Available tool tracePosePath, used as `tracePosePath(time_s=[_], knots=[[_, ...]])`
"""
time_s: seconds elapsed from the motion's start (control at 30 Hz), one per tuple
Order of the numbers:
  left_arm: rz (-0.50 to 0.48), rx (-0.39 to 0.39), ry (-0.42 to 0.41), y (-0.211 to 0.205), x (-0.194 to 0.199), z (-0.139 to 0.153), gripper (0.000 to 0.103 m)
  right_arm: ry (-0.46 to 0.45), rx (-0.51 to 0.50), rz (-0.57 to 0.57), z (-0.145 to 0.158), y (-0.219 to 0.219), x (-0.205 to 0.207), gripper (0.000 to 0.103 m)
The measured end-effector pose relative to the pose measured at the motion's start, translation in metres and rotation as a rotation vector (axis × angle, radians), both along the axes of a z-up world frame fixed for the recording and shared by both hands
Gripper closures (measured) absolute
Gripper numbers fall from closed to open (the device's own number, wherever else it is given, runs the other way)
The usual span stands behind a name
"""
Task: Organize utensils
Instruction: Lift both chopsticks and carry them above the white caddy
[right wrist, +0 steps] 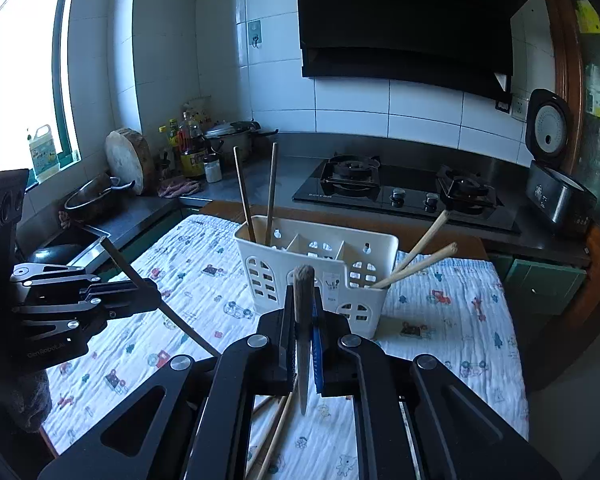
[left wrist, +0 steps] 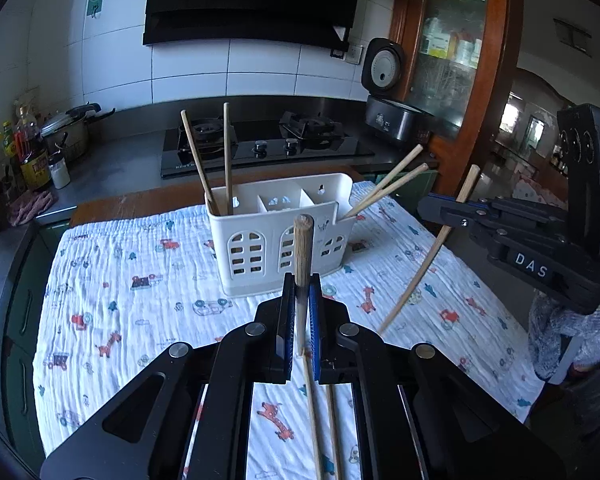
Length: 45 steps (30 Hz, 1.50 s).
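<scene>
The left gripper (left wrist: 300,292) is clamped on a wooden chopstick (left wrist: 303,248), its lower length hidden between the pads. The right gripper (right wrist: 304,304) likewise pinches a chopstick (right wrist: 303,280); only the left wrist view shows that stick's full slant (left wrist: 428,248). The white utensil caddy (left wrist: 276,236) stands on the patterned cloth (left wrist: 132,280), chopsticks in its end compartments; the middle compartment's contents cannot be made out

left wrist: above cloth, facing stove | right wrist: likewise | shared: white caddy (left wrist: 284,236) (right wrist: 316,276)
</scene>
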<state>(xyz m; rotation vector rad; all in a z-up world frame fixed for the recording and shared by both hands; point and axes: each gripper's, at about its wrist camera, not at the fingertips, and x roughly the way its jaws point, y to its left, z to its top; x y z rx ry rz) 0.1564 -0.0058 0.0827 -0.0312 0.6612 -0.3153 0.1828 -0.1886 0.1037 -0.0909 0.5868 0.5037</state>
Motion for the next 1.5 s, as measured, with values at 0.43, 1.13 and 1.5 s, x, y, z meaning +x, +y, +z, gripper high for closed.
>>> tracePosePath(time_s=[0.43,1.13,1.5], knots=[[0.038,0.001,-0.123,0.014,0.047,0.087,0.097,-0.058,0.03,-0.016,0.078,-0.003,0.046,0.097],[0.163,-0.092,-0.138,0.047,0.121,0.075,0.097,-0.144,0.011,-0.095,0.086,0.018,0.134,0.097],[0.164,-0.108,-0.038,0.056,0.132,0.036,0.097,-0.053,-0.016,-0.089,0.031,0.02,0.143,0.096]])
